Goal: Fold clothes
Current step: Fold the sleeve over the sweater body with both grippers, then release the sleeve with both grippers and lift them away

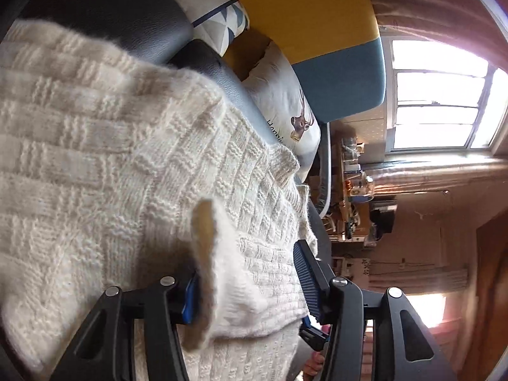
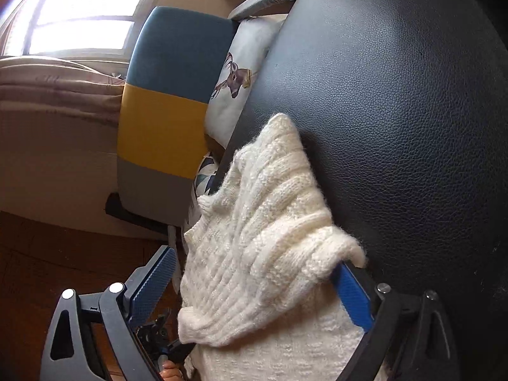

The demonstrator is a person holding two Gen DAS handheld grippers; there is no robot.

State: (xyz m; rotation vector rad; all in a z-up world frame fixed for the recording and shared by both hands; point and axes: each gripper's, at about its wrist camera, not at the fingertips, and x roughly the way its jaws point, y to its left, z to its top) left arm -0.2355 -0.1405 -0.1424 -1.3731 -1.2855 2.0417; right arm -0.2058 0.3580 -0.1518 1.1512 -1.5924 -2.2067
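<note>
While a cream sweater (image 1: 104, 146) is draped over a dark cushion (image 2: 397, 101), only a bunched fold is seen. Both the left claw (image 1: 250, 282) and right claw (image 2: 257, 292) are spread wide around knit, clamping nothing. Most folding is judged unfinished.

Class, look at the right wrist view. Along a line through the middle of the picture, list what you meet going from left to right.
Curtain → striped cushion → deer pillow → black leather seat.
</note>
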